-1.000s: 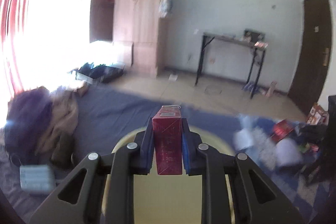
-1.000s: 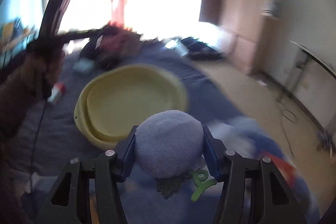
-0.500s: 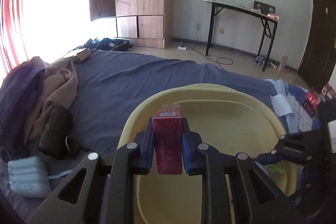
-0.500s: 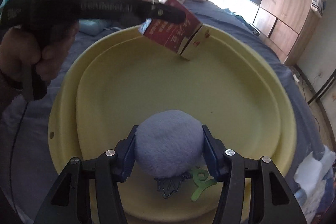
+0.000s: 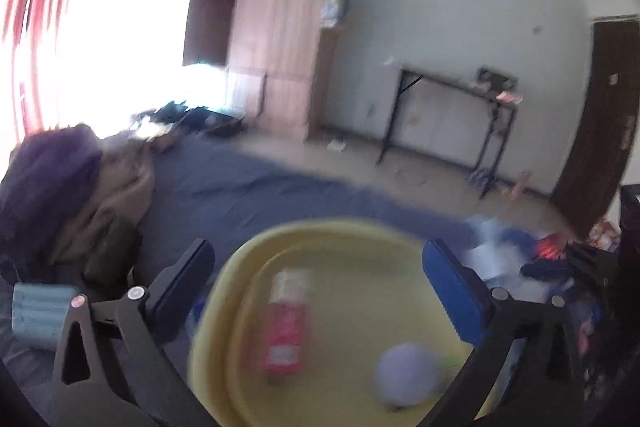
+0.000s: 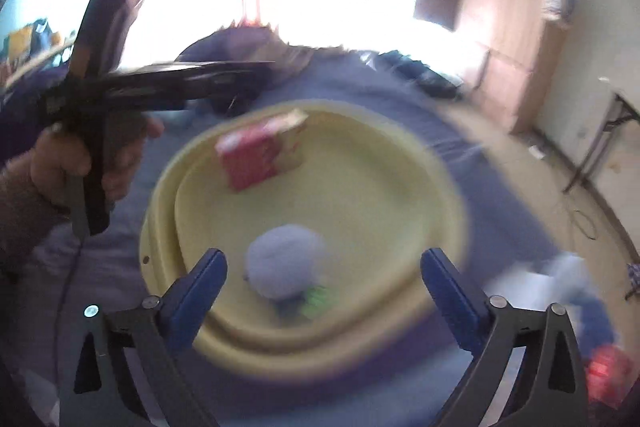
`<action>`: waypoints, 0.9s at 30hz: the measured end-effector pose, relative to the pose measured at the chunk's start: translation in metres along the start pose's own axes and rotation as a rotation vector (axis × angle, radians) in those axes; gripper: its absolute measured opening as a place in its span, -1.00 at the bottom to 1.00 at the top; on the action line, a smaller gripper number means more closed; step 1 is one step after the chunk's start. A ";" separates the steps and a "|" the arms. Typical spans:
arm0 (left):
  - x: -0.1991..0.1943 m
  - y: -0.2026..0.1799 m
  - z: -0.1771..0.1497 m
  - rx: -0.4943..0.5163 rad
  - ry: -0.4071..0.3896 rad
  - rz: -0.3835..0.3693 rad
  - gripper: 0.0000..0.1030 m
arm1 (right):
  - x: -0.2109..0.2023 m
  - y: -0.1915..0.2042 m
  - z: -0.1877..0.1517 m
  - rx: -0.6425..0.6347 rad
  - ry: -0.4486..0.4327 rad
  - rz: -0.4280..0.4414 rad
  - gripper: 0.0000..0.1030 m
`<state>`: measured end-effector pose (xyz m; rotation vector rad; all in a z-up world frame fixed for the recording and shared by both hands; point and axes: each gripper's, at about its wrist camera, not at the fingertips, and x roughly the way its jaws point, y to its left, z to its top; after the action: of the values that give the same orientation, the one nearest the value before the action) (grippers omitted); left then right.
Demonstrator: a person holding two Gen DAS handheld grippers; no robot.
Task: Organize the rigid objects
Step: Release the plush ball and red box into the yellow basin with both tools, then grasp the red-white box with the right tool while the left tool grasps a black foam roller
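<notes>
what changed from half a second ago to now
Both grippers let go. The left gripper opened and the red box now lies in the yellow basin. The right gripper opened and dropped the blue plush ball there too. Both grippers have pulled back. The basin stayed on the blue bedsheet.

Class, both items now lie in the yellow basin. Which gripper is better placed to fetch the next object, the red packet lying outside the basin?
Right, probably. The right gripper is open, and the red packet lies beside its right finger. The left gripper, also open, sees it further off, beyond the yellow basin.
</notes>
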<state>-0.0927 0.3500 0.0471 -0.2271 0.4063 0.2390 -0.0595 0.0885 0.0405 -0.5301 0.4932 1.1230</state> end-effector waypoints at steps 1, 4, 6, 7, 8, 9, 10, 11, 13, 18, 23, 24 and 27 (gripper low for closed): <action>-0.004 -0.013 0.006 0.019 -0.004 -0.025 1.00 | -0.023 -0.013 -0.003 0.022 -0.026 -0.035 0.99; -0.006 -0.075 0.017 0.113 0.012 -0.130 1.00 | -0.106 -0.061 -0.031 0.104 -0.091 -0.186 0.99; 0.002 -0.121 0.017 0.168 0.031 -0.211 1.00 | -0.163 -0.094 -0.063 0.174 -0.128 -0.327 0.99; 0.009 -0.144 0.016 0.189 0.050 -0.261 1.00 | -0.192 -0.111 -0.083 0.218 -0.142 -0.394 0.99; 0.019 -0.169 0.013 0.214 0.082 -0.319 1.00 | -0.217 -0.128 -0.105 0.276 -0.145 -0.461 0.99; 0.030 -0.195 0.008 0.234 0.111 -0.365 1.00 | -0.237 -0.143 -0.126 0.339 -0.141 -0.517 0.99; 0.038 -0.214 0.004 0.247 0.130 -0.391 1.00 | -0.256 -0.159 -0.150 0.416 -0.131 -0.576 0.99; 0.047 -0.240 -0.003 0.268 0.162 -0.419 1.00 | -0.271 -0.174 -0.175 0.495 -0.117 -0.626 0.99; 0.062 -0.278 -0.015 0.302 0.207 -0.478 1.00 | -0.287 -0.195 -0.219 0.626 -0.092 -0.661 0.99; 0.082 -0.351 -0.042 0.546 0.230 -0.524 1.00 | -0.259 -0.216 -0.277 0.821 -0.060 -0.530 0.99; 0.086 -0.377 -0.056 0.718 0.229 -0.527 1.00 | -0.254 -0.224 -0.285 0.761 -0.042 -0.540 0.99; 0.087 -0.379 -0.058 0.737 0.234 -0.535 1.00 | -0.258 -0.227 -0.287 0.730 -0.044 -0.548 0.99; 0.096 -0.379 -0.063 0.765 0.246 -0.546 1.00 | -0.243 -0.249 -0.290 0.623 0.021 -0.513 0.99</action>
<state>0.0738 -0.0077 0.0146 0.3909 0.6320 -0.4885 0.0563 -0.3477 0.0023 -0.1034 0.6463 0.4331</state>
